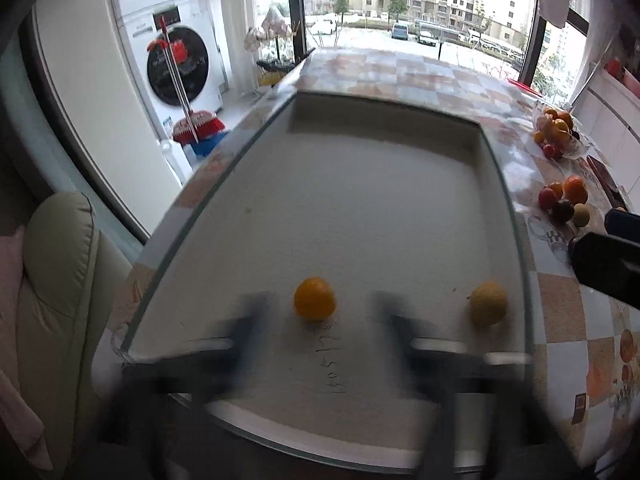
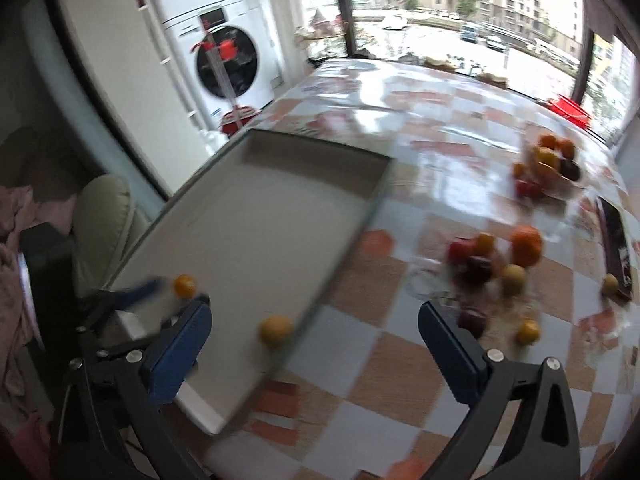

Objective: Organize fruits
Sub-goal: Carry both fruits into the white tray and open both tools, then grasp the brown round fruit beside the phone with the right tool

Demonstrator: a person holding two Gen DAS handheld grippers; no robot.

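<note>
- Our left gripper hangs released over the near end of the white tray, its blurred fingers straddling the orange fruit without touching it, angled steeply down.
- Our right gripper is also spread wide and empty, tilted down over the tray's right edge; the yellow fruit sits between its fingers, untouched.
- Both fruits lie in a row in the tray, so sorting has barely begun.
- Right of the tray, the loose fruit pile waits on the checkered table, with a fuller dish of fruit farther away.

Left wrist view is aimed steeply down, close over the white tray on the desk. Right wrist view is angled down further right, over checkered cloth. Tray, orange fruit and window side are shared.
</note>
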